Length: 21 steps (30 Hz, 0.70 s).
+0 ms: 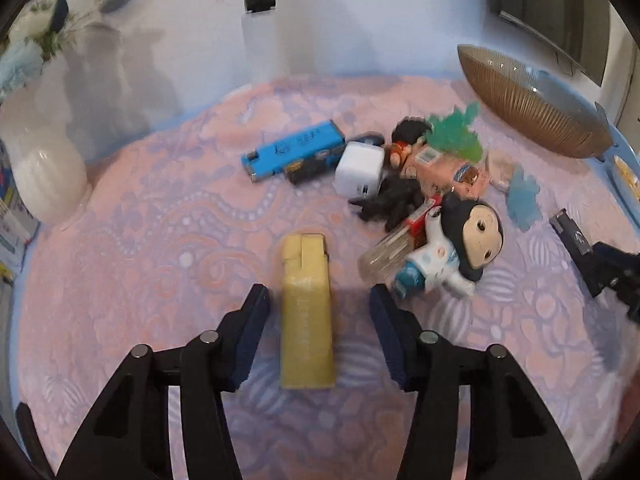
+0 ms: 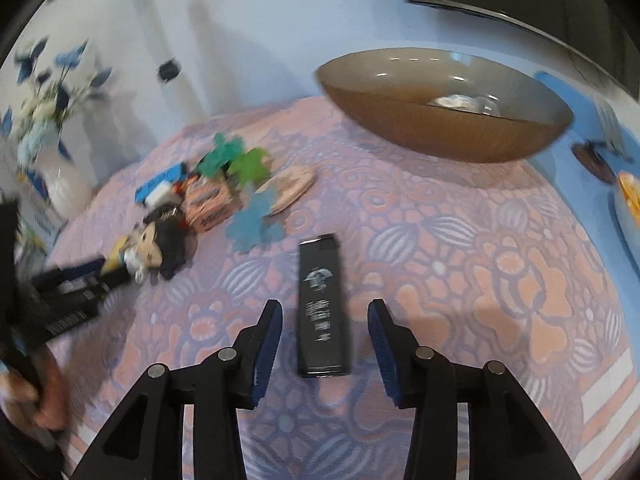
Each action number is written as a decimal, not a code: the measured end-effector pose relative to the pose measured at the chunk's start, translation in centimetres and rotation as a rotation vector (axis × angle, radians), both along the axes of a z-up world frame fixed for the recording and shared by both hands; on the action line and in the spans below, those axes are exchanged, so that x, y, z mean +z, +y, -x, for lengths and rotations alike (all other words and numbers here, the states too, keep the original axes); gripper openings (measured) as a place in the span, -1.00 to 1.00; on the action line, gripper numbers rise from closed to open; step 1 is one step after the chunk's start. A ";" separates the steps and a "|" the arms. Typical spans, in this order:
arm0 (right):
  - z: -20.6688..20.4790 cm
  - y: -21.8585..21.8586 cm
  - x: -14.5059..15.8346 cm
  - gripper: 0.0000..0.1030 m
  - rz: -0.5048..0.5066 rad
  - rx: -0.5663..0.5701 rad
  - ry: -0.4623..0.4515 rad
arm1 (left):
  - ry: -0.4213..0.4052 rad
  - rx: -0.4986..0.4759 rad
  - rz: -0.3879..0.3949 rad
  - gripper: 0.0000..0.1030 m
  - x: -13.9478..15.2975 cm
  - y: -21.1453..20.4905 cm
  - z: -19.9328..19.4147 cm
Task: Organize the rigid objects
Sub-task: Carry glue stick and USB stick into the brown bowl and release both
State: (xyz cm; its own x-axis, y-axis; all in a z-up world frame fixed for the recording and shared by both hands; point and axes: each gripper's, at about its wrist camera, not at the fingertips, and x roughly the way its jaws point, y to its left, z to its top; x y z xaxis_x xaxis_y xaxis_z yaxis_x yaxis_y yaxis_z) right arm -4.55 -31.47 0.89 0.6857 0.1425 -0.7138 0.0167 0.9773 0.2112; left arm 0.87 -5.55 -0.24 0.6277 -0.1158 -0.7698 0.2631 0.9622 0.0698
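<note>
My left gripper [image 1: 318,300] is open, its jaws on either side of a yellow lighter [image 1: 307,320] lying on the patterned cloth, not touching it. My right gripper [image 2: 325,312] is open around a black lighter [image 2: 322,308] that lies flat on the cloth, also apart from it. A pile of small objects sits beyond: a blue lighter [image 1: 294,150], a white charger cube [image 1: 359,174], a big-headed doll [image 1: 452,248], green and blue plastic pieces [image 1: 456,132]. The pile shows in the right wrist view around the doll [image 2: 154,254]. The brown glass bowl [image 2: 444,108] stands at the far right.
A white vase [image 1: 44,176] with blue flowers stands at the far left by the wall. The brown bowl [image 1: 532,108] sits at the table's back right. The other gripper [image 2: 68,292] and the hand holding it show at the left of the right wrist view. A dark screen hangs on the wall.
</note>
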 end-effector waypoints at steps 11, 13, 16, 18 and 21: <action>0.1 -0.1 0.1 0.13 0.025 -0.018 0.008 | 0.019 -0.043 0.072 -0.56 0.0 0.5 0.2; -0.3 0.3 0.0 0.13 0.057 -0.020 0.017 | 0.009 -0.043 0.045 -0.54 0.0 0.1 0.4; -0.8 1.2 -0.2 -0.11 0.137 -0.038 0.036 | 0.004 -0.036 0.024 -0.29 0.0 -0.1 0.5; -0.8 2.4 -0.2 -0.29 0.216 -0.027 0.034 | 0.012 -0.029 0.035 -0.22 0.1 0.2 0.4; -0.7 3.7 -0.3 -0.52 0.282 0.006 0.031 | 0.031 -0.023 0.065 -0.25 0.2 0.7 0.3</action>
